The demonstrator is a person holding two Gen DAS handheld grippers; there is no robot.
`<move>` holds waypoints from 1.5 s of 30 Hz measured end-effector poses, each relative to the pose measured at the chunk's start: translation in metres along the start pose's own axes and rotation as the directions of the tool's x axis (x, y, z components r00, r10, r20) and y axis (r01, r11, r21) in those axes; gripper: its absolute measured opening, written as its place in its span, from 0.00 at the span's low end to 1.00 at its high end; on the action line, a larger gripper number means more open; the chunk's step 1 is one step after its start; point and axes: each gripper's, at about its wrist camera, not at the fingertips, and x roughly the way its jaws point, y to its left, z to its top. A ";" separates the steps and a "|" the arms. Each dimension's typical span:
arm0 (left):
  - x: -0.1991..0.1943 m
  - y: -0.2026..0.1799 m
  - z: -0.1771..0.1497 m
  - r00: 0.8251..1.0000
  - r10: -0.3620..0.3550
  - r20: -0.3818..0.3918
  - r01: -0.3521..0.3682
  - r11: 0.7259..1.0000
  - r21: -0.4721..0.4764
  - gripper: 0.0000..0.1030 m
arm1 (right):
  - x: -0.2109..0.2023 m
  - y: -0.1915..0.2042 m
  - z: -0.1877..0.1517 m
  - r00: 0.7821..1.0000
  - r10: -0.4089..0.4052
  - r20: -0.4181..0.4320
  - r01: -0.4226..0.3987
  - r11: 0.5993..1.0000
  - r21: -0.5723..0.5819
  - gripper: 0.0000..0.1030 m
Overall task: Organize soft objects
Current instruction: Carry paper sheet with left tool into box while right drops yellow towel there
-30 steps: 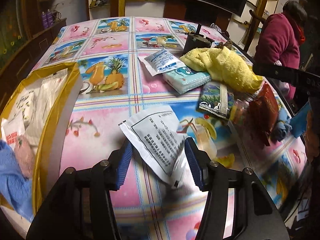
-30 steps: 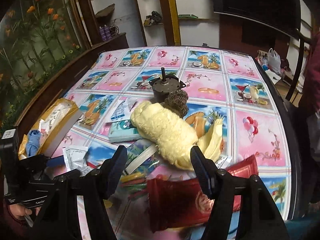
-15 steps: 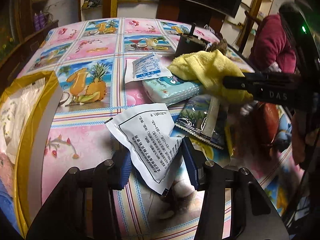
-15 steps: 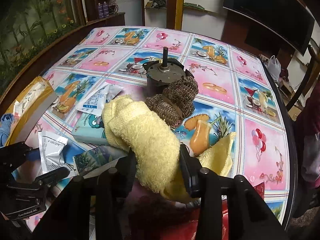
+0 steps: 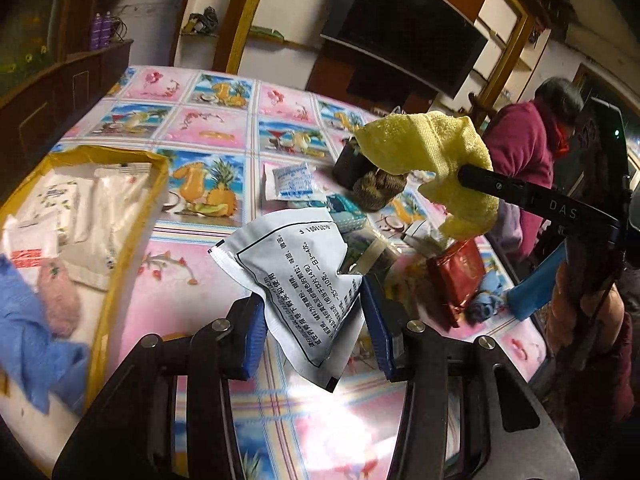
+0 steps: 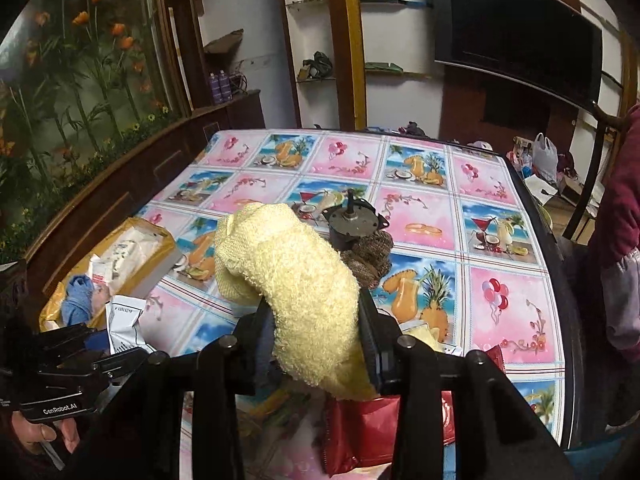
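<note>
Now left gripper (image 5: 314,334) pinching white printed sachet (image 5: 298,280); right gripper (image 6: 316,340), "DAS", clamping yellow towel (image 6: 288,280).

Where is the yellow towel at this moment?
The yellow towel is clamped in the right gripper, lifted above the table, just in front of the brown knitted bundle.

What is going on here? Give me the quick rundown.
A person is sorting soft things on a table with a handheld gripper in each hand. The left gripper has just closed on a white sachet and holds it off the tablecloth. The right gripper has clamped a yellow towel, also raised. A yellow-rimmed tray on the left already holds packets and cloths. More packets remain on the table.
</note>
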 end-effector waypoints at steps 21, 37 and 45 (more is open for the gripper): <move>-0.117 0.162 -0.035 0.946 0.311 0.091 -0.270 0.912 -0.309 0.42 | 0.013 0.164 0.041 0.856 0.513 -0.072 -0.509 0.859 0.057 0.37; -0.094 0.182 -0.053 0.899 0.437 0.042 -0.406 0.864 -0.297 0.55 | 0.166 0.240 0.032 0.819 0.524 -0.233 -0.434 0.833 0.344 0.37; -0.112 0.174 -0.052 0.894 0.432 0.114 -0.377 0.867 -0.326 0.63 | 0.185 0.263 0.031 0.918 0.301 -0.260 -0.280 0.953 0.114 0.49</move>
